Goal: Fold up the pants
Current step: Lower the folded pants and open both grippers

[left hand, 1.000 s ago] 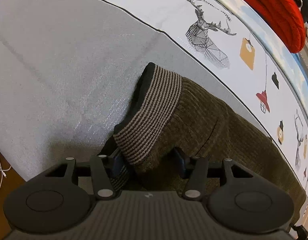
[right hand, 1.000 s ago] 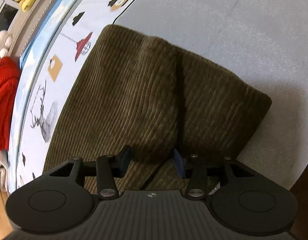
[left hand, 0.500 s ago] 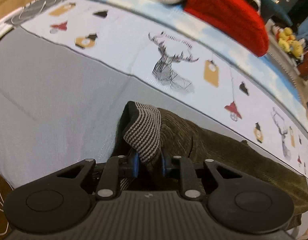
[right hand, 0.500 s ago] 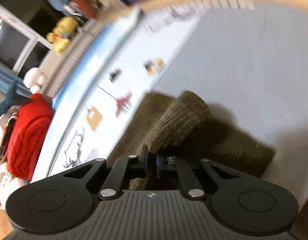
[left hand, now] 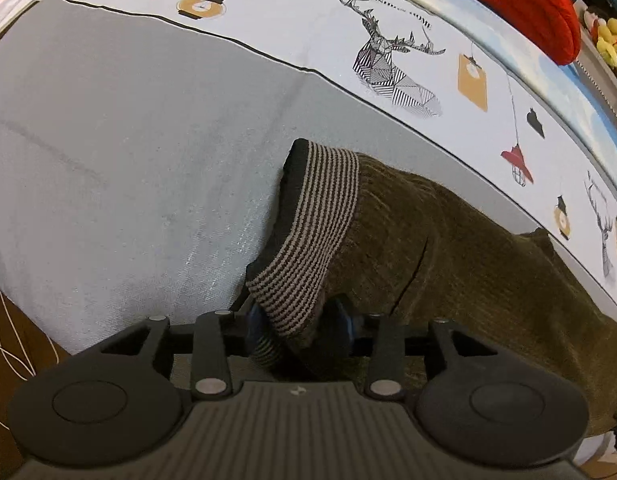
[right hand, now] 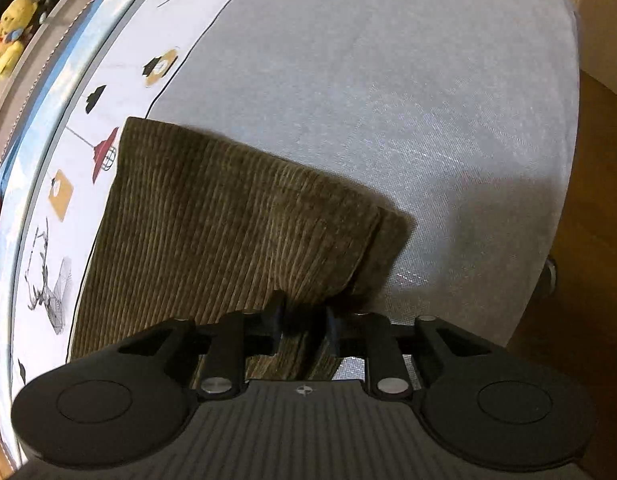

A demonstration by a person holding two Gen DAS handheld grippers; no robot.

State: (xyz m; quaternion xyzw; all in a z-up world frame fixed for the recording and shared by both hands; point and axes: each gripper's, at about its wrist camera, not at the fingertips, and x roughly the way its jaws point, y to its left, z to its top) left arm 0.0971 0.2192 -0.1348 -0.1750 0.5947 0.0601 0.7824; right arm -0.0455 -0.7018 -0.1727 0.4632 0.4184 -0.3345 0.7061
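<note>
- Where the gray bed (left hand: 128, 152) is bare, the brown pants (right hand: 212, 224) are laid flat.
- The striped cuff (left hand: 308, 236) is pinched by the left claw (left hand: 302, 324).
- The folded edge is pinched by the right claw (right hand: 302, 320).

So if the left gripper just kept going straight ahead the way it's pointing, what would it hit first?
The left gripper would meet the striped waistband of the pants at once; the fabric already sits between its fingers, though contact is unclear.
</note>
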